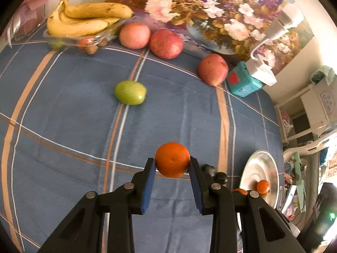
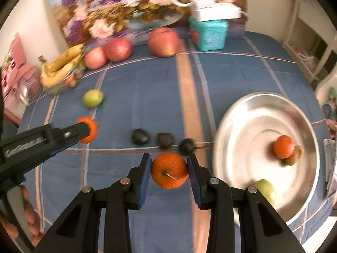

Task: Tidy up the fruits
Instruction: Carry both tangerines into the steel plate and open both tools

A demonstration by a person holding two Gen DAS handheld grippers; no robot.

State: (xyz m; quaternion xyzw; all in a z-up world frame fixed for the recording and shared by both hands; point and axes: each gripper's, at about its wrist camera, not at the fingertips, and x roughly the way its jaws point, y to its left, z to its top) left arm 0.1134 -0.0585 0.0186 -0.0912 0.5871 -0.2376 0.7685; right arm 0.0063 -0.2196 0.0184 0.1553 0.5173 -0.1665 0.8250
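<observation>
While each gripper holds a round orange fruit, the big job is getting them to the silver plate (image 2: pixel 248 113). The right gripper (image 2: pixel 169 169), low in the middle of its picture, is squeezed tight on a bumpy orange (image 2: pixel 169 170) with a little stem. The plate sits just to the right of it, filling the right side of the frame, so this hand is the nearer one. Inside the plate are a small orange (image 2: pixel 283 146), a brown fruit (image 2: pixel 294 155) and a green fruit (image 2: pixel 265 189). The left gripper (image 1: pixel 172 164) is pinched on a smooth orange (image 1: pixel 172 159), and the plate (image 1: pixel 261 164) lies off to its lower right, farther away. Three dark fruits (image 2: pixel 164 140) lie in a row just past the right gripper. Farther up sits a green apple (image 1: pixel 130 92). At the top are red apples (image 1: pixel 166 44) and bananas (image 1: pixel 88 19) in a clear tray (image 1: pixel 84 38).
</observation>
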